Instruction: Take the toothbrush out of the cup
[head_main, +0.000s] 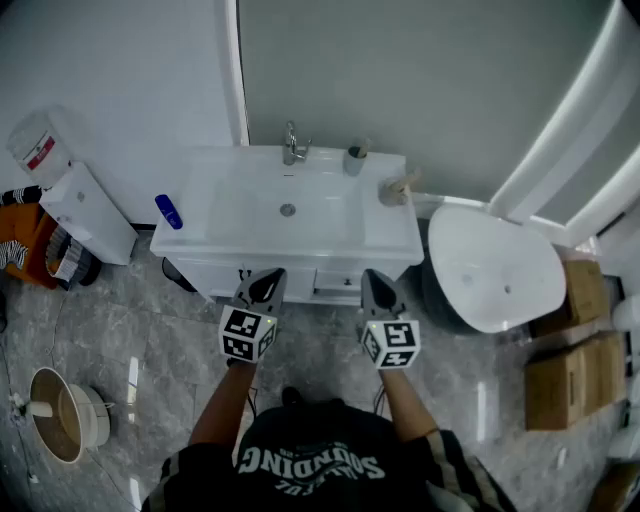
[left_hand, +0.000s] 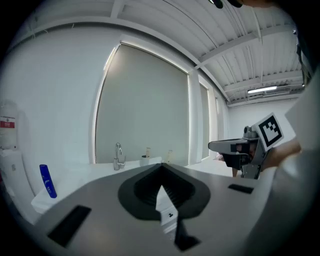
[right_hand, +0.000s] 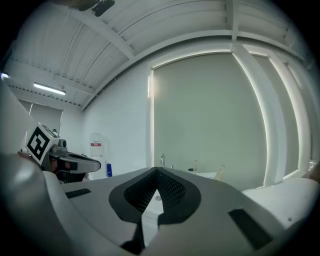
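Both claws are held side by side in front of the white sink worktop (head_main: 392, 228), well apart from the things on it. The left claw (head_main: 264, 288) is seen closed with nothing between its jaws, and the right claw (head_main: 378, 292) is closed and empty too. The toothbrush (head_main: 361, 148) is stood in the grey cup (head_main: 353, 163) at the back of the worktop, just right of the faucet (head_main: 292, 146).

The place is a bathroom. A white washbasin (head_main: 230, 205) with a chrome tap (head_main: 293, 146) sits on a vanity cabinet (head_main: 215, 275) against the wall. A cup (head_main: 353, 163) holding a toothbrush (head_main: 362, 148) stands at the basin's back rim. A white toilet (head_main: 495, 265) stands just beside it on grey marbled floor tiles (head_main: 150, 340).
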